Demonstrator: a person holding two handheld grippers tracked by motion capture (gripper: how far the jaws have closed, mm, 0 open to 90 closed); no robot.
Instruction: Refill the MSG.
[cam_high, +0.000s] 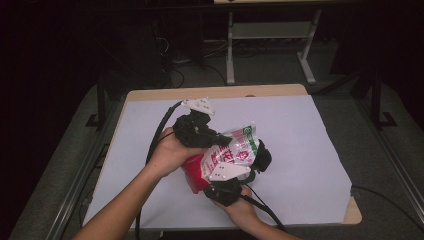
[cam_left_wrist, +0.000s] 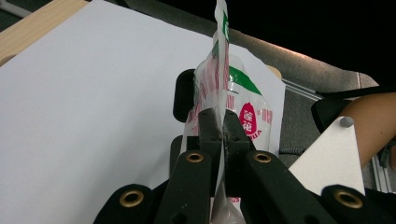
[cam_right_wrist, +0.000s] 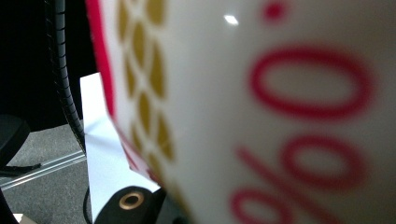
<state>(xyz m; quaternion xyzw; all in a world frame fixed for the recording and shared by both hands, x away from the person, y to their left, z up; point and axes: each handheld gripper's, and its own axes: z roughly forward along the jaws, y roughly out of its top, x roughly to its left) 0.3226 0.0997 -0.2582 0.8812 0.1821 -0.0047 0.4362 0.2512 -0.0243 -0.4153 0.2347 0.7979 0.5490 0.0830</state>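
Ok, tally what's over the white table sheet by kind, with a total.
Plastic snack bag, red, white and green: 1
Hand-held gripper: 2, the left hand-held gripper and the right hand-held gripper
The person's hands: 2
Total: 5

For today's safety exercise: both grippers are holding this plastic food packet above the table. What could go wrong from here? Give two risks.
1. The left gripper pinches only the thin flat edge of the packet, as the left gripper view shows. If the hands pull apart, the film could tear or slip free.
2. The packet is held above the white table between the left gripper and the right gripper. If either lets go, it could swing or drop.
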